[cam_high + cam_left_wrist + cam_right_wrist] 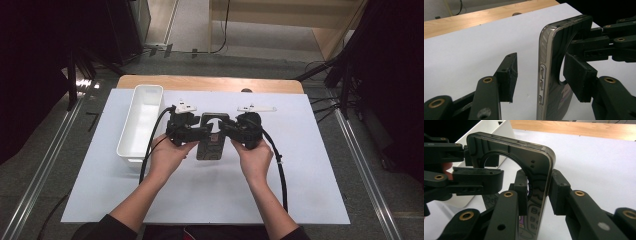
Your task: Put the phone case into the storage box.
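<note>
A dark phone case [212, 146] with a round camera cutout is held up over the white sheet between both grippers. In the right gripper view the case [537, 162] stands on edge, and my right gripper [540, 185] is shut on its side rim, one jaw on each face. In the left gripper view the case's button edge [543, 75] stands between the jaws of my left gripper [544, 72], which is open. Its left jaw is clear of the case and its right jaw lies against the inner face. From above, the left gripper [205, 131] and right gripper [223, 128] face each other.
A long white bin [140, 122] lies on the sheet just left of the left hand. The white sheet [300, 175] covers most of a wooden table [210, 82]. Cables trail from both grippers toward the person. Dark equipment stands around the table.
</note>
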{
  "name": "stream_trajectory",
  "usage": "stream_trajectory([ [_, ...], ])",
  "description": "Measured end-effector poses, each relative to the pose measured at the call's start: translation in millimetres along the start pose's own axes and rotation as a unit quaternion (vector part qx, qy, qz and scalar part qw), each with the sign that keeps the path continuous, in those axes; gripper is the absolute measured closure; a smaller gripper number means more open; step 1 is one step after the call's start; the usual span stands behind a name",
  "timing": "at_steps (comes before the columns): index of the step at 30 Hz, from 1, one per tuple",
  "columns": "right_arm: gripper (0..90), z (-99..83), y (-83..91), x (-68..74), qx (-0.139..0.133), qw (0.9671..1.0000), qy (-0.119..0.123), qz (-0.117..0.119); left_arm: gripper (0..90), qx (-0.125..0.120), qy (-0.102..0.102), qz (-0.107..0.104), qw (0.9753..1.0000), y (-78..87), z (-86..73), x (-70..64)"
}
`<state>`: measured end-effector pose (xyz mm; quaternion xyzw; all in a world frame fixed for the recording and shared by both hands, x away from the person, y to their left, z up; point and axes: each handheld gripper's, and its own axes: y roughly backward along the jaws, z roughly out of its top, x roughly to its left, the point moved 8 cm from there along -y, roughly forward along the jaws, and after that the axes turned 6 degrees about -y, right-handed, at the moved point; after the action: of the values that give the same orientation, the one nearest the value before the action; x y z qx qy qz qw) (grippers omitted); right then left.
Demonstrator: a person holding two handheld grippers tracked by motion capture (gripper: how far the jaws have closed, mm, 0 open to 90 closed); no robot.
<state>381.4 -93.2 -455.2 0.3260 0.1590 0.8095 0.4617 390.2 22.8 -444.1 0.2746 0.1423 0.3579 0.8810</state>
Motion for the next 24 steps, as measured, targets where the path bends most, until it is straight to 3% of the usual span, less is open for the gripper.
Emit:
stream_trajectory([
  [24, 70.0, -0.6, -2.2, 3.2, -0.001, 1.0000, -0.006, -0.005, 66.9, -0.007, -0.005, 0.020, 0.9998, -0.3, 1.1, -1.0],
])
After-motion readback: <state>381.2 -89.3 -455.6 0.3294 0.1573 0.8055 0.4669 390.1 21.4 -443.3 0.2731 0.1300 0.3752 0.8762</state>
